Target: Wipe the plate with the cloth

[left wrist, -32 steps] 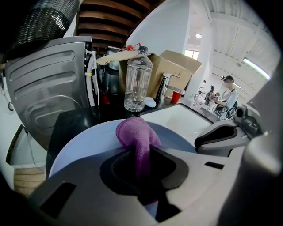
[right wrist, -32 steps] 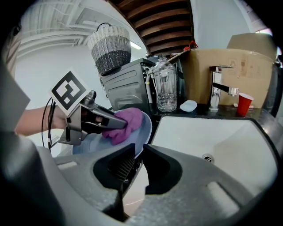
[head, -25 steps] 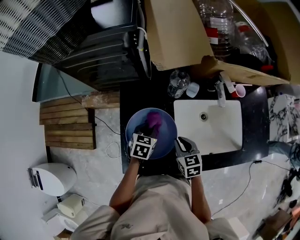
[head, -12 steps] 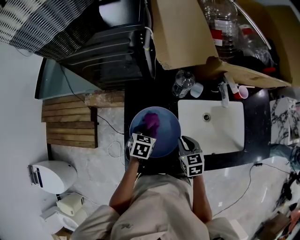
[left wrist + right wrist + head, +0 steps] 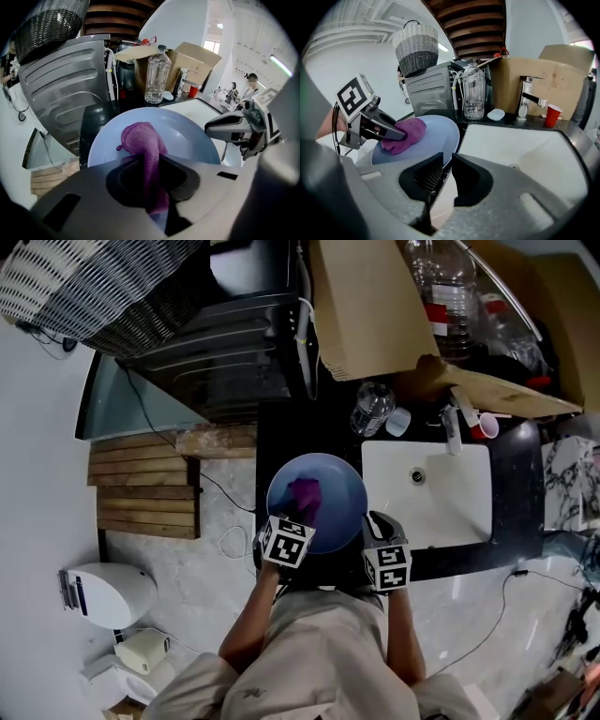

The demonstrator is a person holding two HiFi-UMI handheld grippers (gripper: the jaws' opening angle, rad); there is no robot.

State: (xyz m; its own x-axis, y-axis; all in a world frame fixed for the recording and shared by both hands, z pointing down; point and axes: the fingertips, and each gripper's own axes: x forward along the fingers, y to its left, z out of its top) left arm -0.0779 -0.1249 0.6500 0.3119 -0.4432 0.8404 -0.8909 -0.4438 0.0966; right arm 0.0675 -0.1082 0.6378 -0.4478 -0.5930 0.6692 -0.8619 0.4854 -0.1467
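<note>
The left gripper (image 5: 152, 185) has its jaws shut tight on the soft purple knitted cloth (image 5: 140, 140). The cloth is pressed on the middle of the round light-blue plate (image 5: 192, 140). It looks light and floppy, so pinching a bunched end works well. The plate is over the front edge of the black worktop (image 5: 323, 432), just left of the white sink (image 5: 441, 498). The right gripper (image 5: 444, 164) pinches the plate's rim. The plate looks hard, slippery and breakable, so I think the rim is the safest place to hold it.

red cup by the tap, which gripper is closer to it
Right. The right gripper grips the plate rim on the sink side, nearer the red cup; the left gripper holds the cloth on the plate, farther left.
</note>
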